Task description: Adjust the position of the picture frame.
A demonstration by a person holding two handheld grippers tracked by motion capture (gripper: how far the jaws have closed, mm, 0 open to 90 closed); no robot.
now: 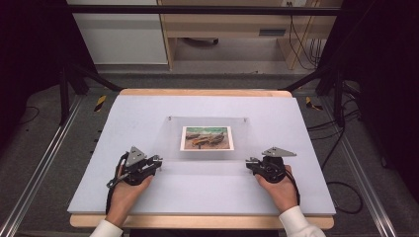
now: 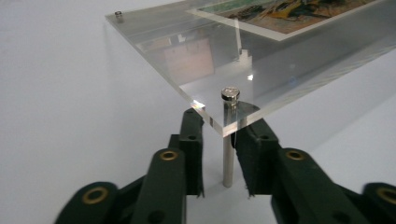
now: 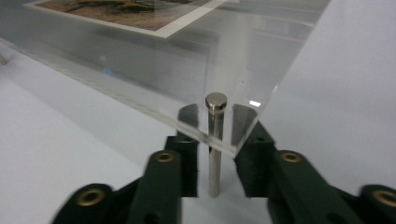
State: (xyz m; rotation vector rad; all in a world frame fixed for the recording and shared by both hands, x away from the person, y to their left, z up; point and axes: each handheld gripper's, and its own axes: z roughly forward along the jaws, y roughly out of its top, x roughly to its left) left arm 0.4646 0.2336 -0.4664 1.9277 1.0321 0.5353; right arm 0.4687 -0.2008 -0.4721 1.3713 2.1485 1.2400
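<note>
A clear acrylic panel (image 1: pixel 168 143) stands raised on short metal pins above the pale table, with a printed picture (image 1: pixel 206 138) of boats lying on its middle. My left gripper (image 1: pixel 159 160) is at the panel's near left corner. In the left gripper view its jaws straddle the corner pin (image 2: pixel 228 154) under the panel edge (image 2: pixel 154 51), open, with a gap on the left side. My right gripper (image 1: pixel 248 162) is at the near right corner. There the open jaws flank that corner's pin (image 3: pixel 214 163) with space on both sides, beneath the panel (image 3: pixel 140 84).
The pale blue board (image 1: pixel 148 197) covers a wooden table with bare surface on all sides of the panel. Another pin head (image 2: pixel 119 16) marks a far corner. Dark frame rails, cables and wooden furniture (image 1: pixel 232 29) lie beyond the table.
</note>
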